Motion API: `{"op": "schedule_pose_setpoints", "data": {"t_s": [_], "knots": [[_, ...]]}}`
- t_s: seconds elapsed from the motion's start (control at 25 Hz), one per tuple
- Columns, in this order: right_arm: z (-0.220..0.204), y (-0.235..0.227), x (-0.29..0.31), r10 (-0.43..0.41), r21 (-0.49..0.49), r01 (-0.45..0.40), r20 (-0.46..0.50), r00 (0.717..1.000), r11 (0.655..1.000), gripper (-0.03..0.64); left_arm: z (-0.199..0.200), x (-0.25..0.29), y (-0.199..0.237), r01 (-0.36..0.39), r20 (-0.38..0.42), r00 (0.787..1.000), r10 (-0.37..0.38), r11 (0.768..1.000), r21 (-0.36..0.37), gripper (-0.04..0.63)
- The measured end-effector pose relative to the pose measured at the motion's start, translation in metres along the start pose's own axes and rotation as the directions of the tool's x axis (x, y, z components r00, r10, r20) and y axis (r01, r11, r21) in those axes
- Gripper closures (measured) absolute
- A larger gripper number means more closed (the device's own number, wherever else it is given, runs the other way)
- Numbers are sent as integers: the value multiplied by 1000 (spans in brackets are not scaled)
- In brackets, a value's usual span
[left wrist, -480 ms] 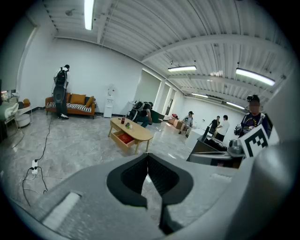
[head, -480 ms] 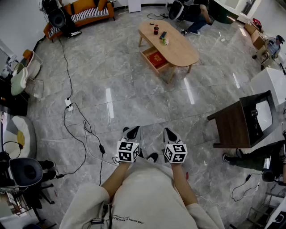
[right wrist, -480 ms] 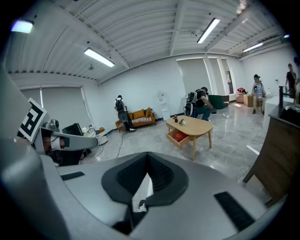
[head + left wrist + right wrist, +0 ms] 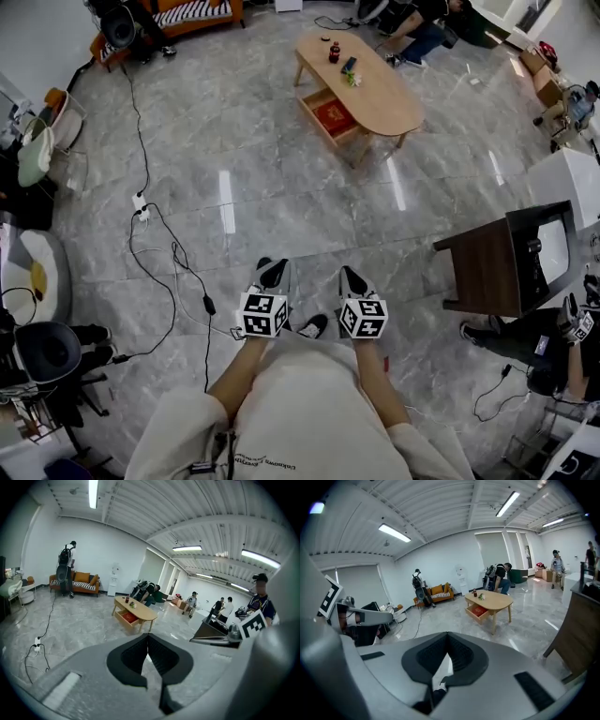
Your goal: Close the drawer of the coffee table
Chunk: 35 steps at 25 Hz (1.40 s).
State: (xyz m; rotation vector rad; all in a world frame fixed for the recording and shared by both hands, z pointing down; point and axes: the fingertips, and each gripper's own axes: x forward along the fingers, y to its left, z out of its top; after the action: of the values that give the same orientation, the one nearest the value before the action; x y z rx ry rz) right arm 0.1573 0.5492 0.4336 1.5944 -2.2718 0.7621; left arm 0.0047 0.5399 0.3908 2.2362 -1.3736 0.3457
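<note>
— Well, where are we with the coffee table [image 4: 380, 94]?

— Well apart from it. We stand on the grey stone floor [image 4: 281, 197], and the table lies far ahead of us, near the top of the head view and a little right of centre.

— And its drawer [image 4: 330, 114]?

— Open. It sticks out from the table's long side, toward us and to the left, with a flat red item [image 4: 334, 117] lying in it. On the tabletop we see a dark bottle [image 4: 334, 52] at the far end.

— What do we hold?

— Nothing. We carry the left gripper [image 4: 274, 274] and the right gripper [image 4: 354, 279] side by side just in front of our body, both aimed across the room at the table. Each gripper view shows its jaws pressed together at the tips, with only floor behind them.

— Anything near us?

— Black cables [image 4: 173, 267] trail over the floor to our left. A dark wooden cabinet [image 4: 492, 262] stands to our right.
</note>
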Motion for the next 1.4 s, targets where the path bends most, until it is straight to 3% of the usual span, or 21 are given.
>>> {"op": "schedule_pose_setpoints", "data": {"t_s": [0.16,0.4,0.84,1.08,1.24,1.4], "knots": [[7,13,26,12,49,-12,-2,1000,999,601,7,5,23,2,-14,1000,-2,999,-32,586],[31,31,74,28,29,-27,-28,999,999,601,28,28,69,17,-43,999,-19,998,-56,586],[65,26,145,-71,44,74,-58,996,996,601,94,94,153,100,-18,995,-101,993,-55,586],[81,42,179,-18,47,21,-57,998,999,601,115,115,211,135,-49,989,-137,990,-26,586],[92,36,198,-105,116,110,-44,993,987,601,129,121,254,123,-63,991,-120,992,36,586],[109,34,211,-123,179,126,-29,992,976,601,140,132,282,124,-60,991,-123,992,13,586]]}}
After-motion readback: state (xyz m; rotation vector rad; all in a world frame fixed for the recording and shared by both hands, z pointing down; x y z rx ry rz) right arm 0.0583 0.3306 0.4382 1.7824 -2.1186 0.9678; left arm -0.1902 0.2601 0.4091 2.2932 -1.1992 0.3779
